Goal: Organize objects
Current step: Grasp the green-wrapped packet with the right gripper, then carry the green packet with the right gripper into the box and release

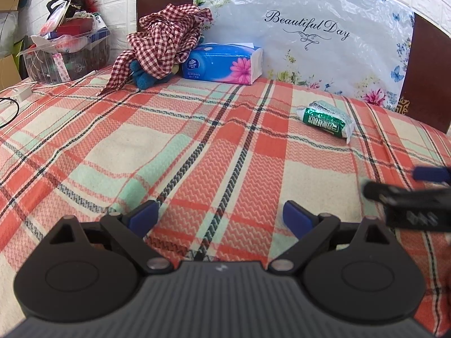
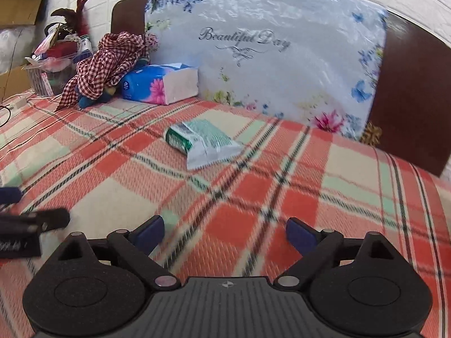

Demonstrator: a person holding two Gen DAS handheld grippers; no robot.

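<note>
Lying on woven plaid cloth (image 1: 197, 146), crinkled foil packet (image 2: 201, 142), soft rectangular tissue pack (image 1: 222, 63)

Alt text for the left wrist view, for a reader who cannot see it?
The open left gripper hovers empty over a plaid cloth. A green packet lies ahead to the right; a blue tissue pack and checked fabric sit at the back.

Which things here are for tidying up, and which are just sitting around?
Probably for the job:
green packet
blue tissue pack
checked cloth
left gripper, open
right gripper, open

Probably just there:
plaid blanket
flowery pillow
cluttered clear box
</note>
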